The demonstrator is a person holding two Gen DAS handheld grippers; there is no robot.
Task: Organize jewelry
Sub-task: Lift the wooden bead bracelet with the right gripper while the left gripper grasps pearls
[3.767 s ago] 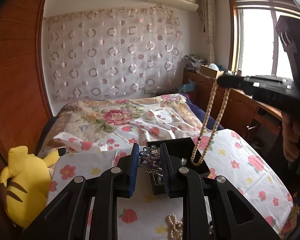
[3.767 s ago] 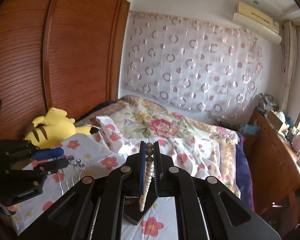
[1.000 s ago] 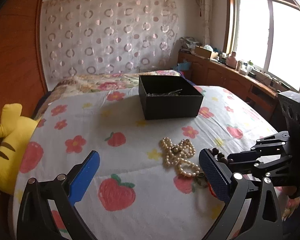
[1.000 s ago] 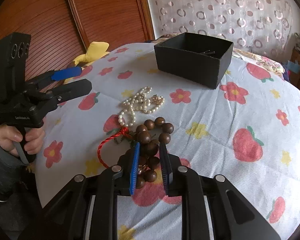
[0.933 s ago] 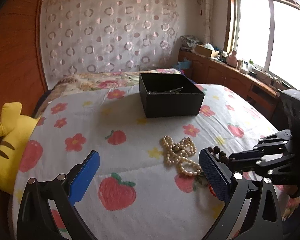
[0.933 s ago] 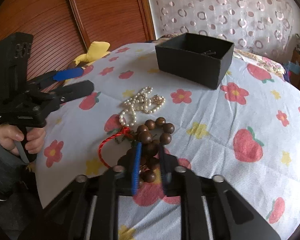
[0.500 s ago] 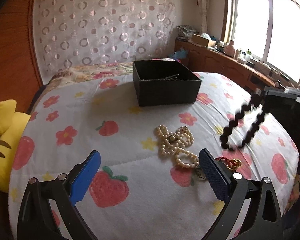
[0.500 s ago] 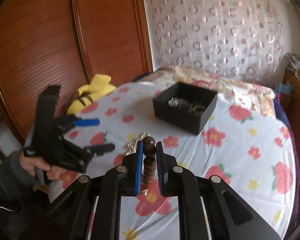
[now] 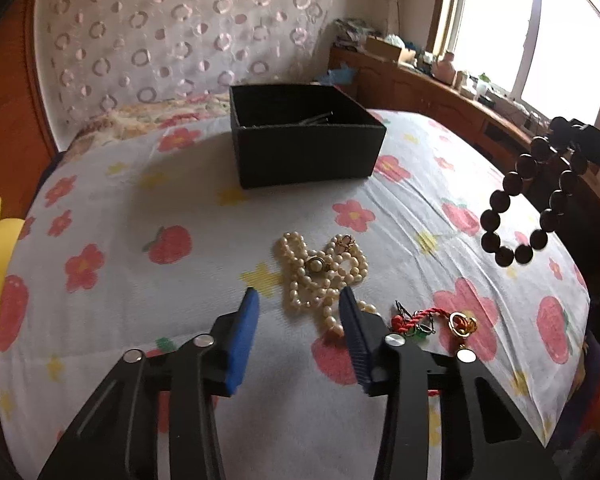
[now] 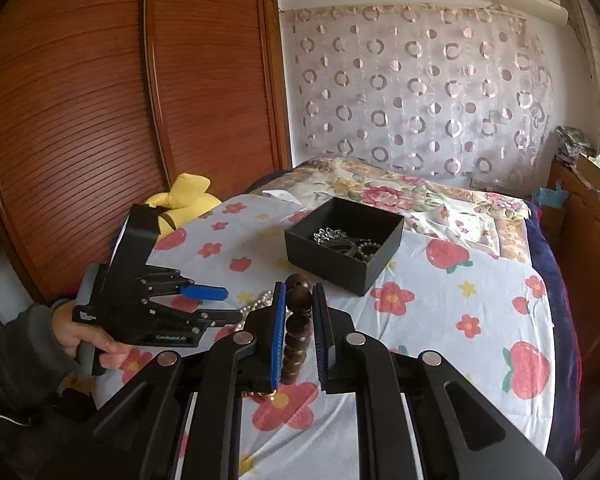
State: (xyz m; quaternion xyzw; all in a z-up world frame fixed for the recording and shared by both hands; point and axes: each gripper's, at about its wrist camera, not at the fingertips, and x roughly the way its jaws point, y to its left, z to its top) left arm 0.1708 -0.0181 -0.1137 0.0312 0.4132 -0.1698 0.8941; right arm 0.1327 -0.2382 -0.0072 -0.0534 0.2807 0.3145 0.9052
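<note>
Right tool [image 10: 299, 312] clenched on wooden bead bracelet [image 9: 528, 196], dangling mid-right of frame. Left tool [image 9: 298, 312] released, straddling pearl necklace [image 9: 324, 272] at centre. Risk: swinging loop snags black box [image 9: 304, 152] rim.

Yellow plush toy [image 10: 184, 196] — beside wooden wardrobe [image 10: 120, 100] — patterned curtain [image 10: 412, 96].

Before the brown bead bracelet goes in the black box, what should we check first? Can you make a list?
1. Right gripper fingers shut on the bead bracelet: ok.
2. Bracelet hangs clear of the bedsheet: ok.
3. Black box open on top: ok.
4. Room left inside the box beside the jewelry already there: ok.
5. Left gripper out of the path: ok, it is open and low over the pearl necklace.
6. How firm the grip is: cannot tell.
</note>
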